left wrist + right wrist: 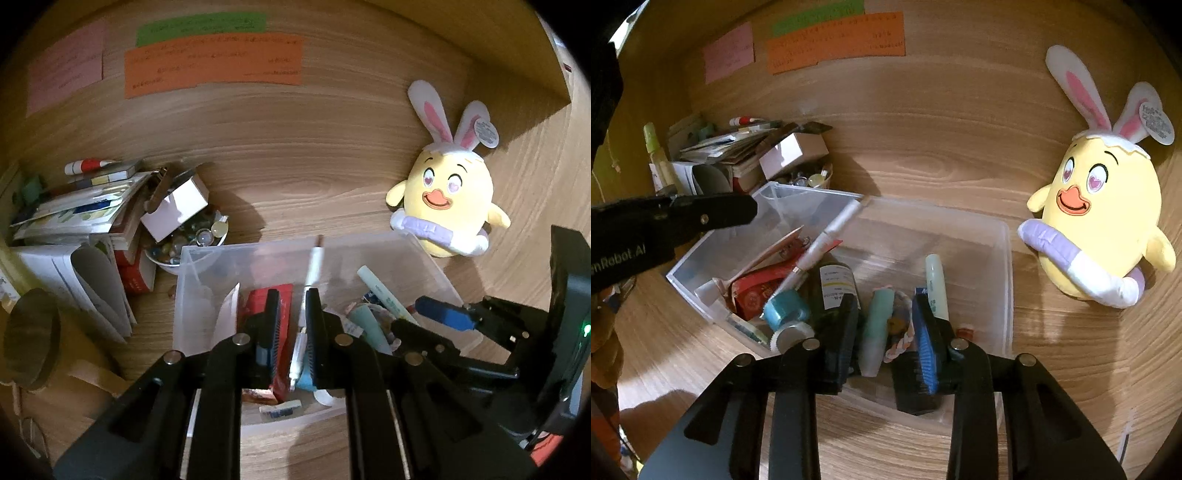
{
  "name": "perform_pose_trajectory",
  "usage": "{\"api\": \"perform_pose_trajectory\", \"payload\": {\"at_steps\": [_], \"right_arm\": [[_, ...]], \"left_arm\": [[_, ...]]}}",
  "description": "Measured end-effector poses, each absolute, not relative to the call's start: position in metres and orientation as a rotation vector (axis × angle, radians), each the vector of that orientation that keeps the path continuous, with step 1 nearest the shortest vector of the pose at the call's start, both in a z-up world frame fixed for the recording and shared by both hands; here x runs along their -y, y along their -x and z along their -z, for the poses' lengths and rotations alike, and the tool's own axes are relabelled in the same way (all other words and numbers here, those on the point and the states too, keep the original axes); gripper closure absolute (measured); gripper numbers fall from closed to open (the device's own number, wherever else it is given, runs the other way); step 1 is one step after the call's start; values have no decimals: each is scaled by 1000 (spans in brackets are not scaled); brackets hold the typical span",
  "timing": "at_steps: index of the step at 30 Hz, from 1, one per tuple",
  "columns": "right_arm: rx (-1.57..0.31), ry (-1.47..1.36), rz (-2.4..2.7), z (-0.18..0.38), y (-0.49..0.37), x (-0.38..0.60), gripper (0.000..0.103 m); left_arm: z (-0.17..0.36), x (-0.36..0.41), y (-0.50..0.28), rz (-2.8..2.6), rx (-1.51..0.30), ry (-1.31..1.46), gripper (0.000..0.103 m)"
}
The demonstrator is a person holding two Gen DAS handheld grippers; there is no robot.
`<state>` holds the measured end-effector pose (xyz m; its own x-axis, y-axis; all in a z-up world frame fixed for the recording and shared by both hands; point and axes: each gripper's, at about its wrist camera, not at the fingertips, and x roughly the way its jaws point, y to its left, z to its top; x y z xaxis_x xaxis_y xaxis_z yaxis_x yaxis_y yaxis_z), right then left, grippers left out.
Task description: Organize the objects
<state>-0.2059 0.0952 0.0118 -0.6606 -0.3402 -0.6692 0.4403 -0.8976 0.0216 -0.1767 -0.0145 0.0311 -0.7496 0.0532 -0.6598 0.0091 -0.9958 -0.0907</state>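
Both wrist cameras look steeply down along their own fingers, close above the clear plastic bin (207,258) on the wooden desk (314,177). The left view sits further left; both share the bin and yellow chick plush (1104,221).

Bin at the centre of the counter, clutter at 10 o'clock, plush toy at 2 o'clock.

The bin (1004,266) sits mid-counter (923,147); inside, a pen (827,236) leans from the middle up over the far rim toward 12 o'clock, a bottle (833,284) lies just right of it, a tape roll (785,308) at its lower end, and a tube (877,328) and a marker (936,284) lie further right. Behind the bin at 10 o'clock, a stack of books and papers (74,206) has a bowl (184,240) to its right, with a small box (177,206) resting on the bowl. The plush toy (450,199) stands apart at 2 o'clock. Paper notes (214,62) are stuck on the back panel at 12 o'clock.
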Motion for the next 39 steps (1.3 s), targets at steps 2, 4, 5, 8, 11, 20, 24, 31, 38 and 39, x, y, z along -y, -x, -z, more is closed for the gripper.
{"api": "perform_pose_trajectory", "payload": {"at_steps": [2, 4, 5, 8, 11, 20, 24, 31, 38, 39], "right_arm": [[-190, -970, 2520, -14, 205, -96, 75], [-180, -964, 2520, -17, 203, -98, 75], [-177, -961, 2519, -19, 202, -98, 75], [-162, -944, 2515, -24, 196, -101, 75], [-143, -924, 2511, -30, 188, -105, 72], [-142, -780, 2570, -53, 150, -112, 22], [-142, -740, 2602, -59, 135, -117, 13], [-161, -717, 2644, -55, 114, -123, 4], [-163, -722, 2650, -48, 101, -125, 4], [-167, -721, 2654, -48, 100, -125, 4]], "left_arm": [[-32, 14, 172, -2912, 134, 1098, 92], [-33, 12, 168, -2914, 128, 1088, 92], [-33, 11, 165, -2913, 122, 1083, 92], [-34, 7, 155, -2926, 88, 1068, 92], [-35, 3, 146, -2947, 56, 1052, 89], [-43, -8, 109, -3052, -15, 915, 23], [-42, -13, 95, -3103, -29, 863, 9], [-34, -11, 79, -3088, 42, 877, 5], [-28, -6, 64, -3088, 109, 875, 3], [-27, -6, 62, -3091, 111, 874, 3]]}}
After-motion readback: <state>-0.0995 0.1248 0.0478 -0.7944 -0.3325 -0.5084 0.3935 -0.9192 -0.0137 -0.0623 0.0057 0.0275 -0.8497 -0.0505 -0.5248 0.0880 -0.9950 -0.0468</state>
